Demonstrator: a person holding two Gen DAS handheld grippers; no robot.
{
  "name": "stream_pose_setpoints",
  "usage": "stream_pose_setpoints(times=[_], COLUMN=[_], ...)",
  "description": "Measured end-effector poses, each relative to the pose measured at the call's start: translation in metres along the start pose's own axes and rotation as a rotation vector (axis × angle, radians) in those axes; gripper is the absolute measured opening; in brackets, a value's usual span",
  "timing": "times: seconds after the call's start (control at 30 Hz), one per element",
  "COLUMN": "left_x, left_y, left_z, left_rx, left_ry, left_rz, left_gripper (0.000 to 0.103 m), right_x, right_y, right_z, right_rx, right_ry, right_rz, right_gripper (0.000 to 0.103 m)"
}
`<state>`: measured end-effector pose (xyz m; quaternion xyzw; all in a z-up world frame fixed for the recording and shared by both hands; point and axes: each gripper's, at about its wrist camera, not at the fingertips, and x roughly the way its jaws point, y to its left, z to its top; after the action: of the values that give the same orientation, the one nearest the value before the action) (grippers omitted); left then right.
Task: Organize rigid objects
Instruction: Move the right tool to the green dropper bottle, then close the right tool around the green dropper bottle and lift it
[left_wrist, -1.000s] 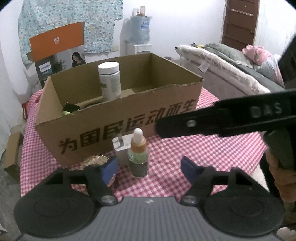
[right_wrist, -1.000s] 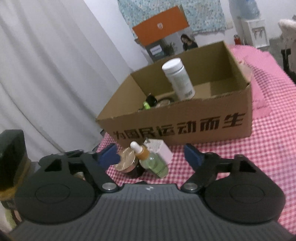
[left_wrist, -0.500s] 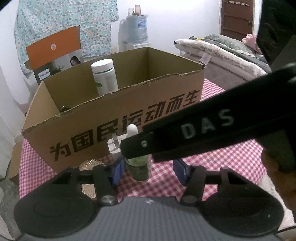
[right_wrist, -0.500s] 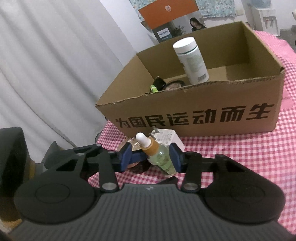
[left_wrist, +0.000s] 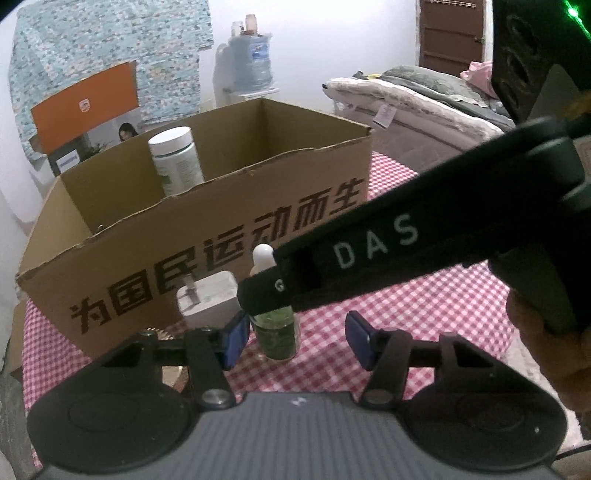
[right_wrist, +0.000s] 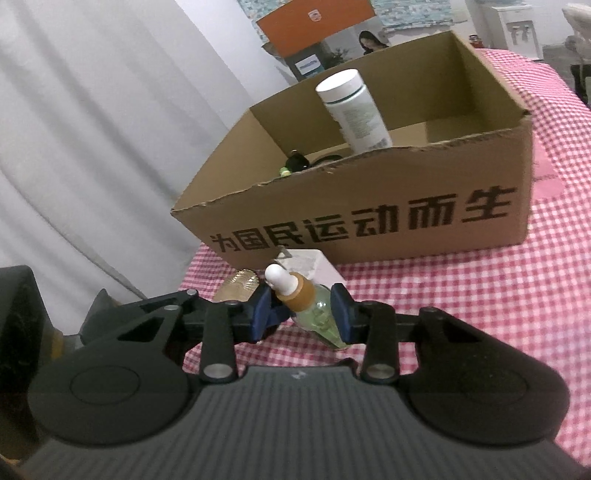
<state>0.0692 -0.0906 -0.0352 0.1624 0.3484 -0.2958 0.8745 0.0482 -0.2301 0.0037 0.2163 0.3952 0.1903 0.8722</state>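
Dropper bottle (right_wrist: 309, 309) between right gripper (right_wrist: 302, 311) jaws.

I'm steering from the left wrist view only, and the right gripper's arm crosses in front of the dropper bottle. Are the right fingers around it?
Observer: Yes. The right gripper has its blue pads on either side of the dropper bottle, at its shoulder just below the amber collar. I cannot confirm a firm squeeze.
Operator: Does the cardboard box hold anything besides the white bottle?
Observer: Yes. In the cardboard box, a small dark item with a green tip lies left of the white bottle, near the front wall.
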Motion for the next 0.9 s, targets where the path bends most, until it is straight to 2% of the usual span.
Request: stream_pose_setpoints(times=[0.4,0.9], left_x=[0.004,0.005], left_y=[-0.02,-0.022], left_z=[0.007,0.007], left_rx=[0.049,0.053], left_ry=[-0.025,-0.025], left_rz=[-0.022,-0.017], left_gripper=[0.059,0.059], right_x=[-0.016,-0.017], right_y=[-0.013,-0.014], right_z=[-0.005,-0.006], right_rx=[0.021,0.017], right_ry=[-0.011,-0.01], right_rz=[-0.037,-0.037], right_gripper=[0.037,0.037])
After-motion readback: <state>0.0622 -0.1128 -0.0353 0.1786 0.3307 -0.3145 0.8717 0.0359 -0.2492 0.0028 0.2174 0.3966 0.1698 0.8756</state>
